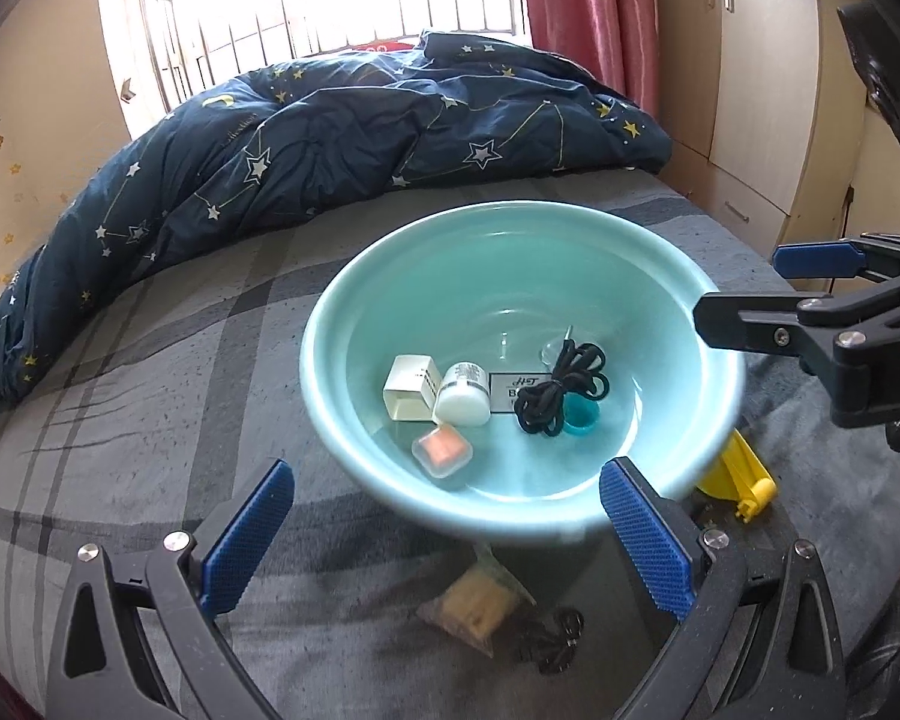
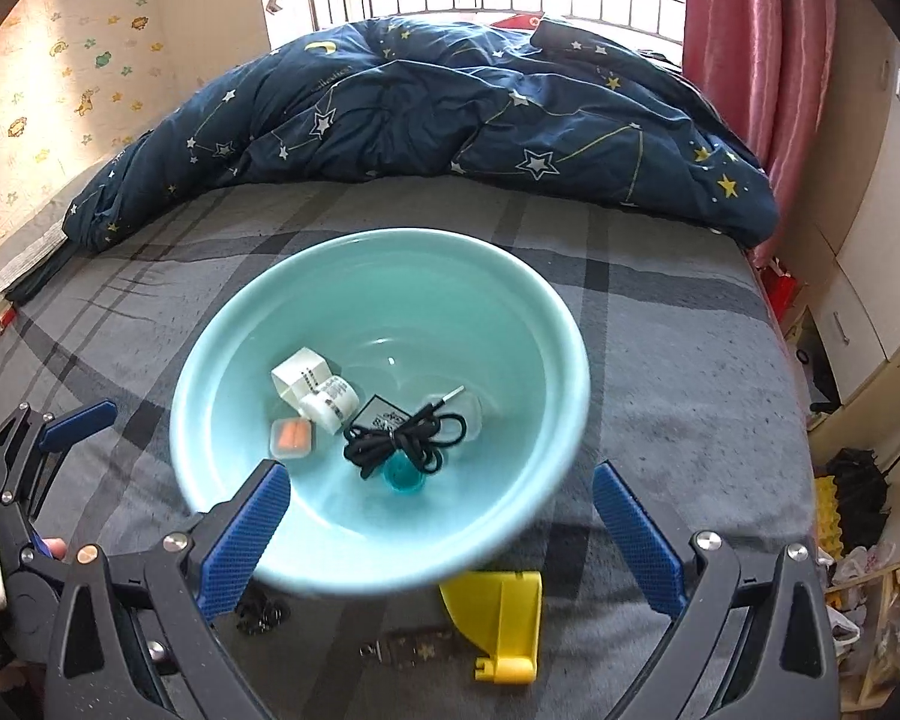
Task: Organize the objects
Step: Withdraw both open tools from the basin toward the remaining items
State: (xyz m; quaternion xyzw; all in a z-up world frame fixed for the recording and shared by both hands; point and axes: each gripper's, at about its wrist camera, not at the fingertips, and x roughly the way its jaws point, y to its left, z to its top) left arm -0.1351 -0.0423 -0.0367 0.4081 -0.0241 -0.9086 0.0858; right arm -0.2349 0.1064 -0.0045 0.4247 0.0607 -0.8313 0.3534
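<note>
A round light-teal plastic basin (image 1: 678, 276) sits on the grey plaid bed sheet (image 1: 120, 396). Inside it: a coiled black cord (image 1: 561, 396), a white square box (image 1: 411, 387), a white cylindrical jar (image 1: 463, 396) touching that box, a small clear case with orange contents (image 1: 442, 450), a teal ring (image 1: 582, 420) partly under the cord, and a black printed card (image 1: 510, 387).

Left gripper (image 1: 444, 540): jaws wide apart, empty, near the basin's front rim. Right gripper (image 2: 438, 540): jaws wide apart, empty, at the front rim.

On the sheet outside the basin: a yellow plastic bracket (image 2: 504, 624), a small black tangled item (image 1: 555, 639), and a tan packet in clear wrap (image 1: 474, 606). A navy star-patterned duvet (image 2: 420, 114) is bunched behind the basin
</note>
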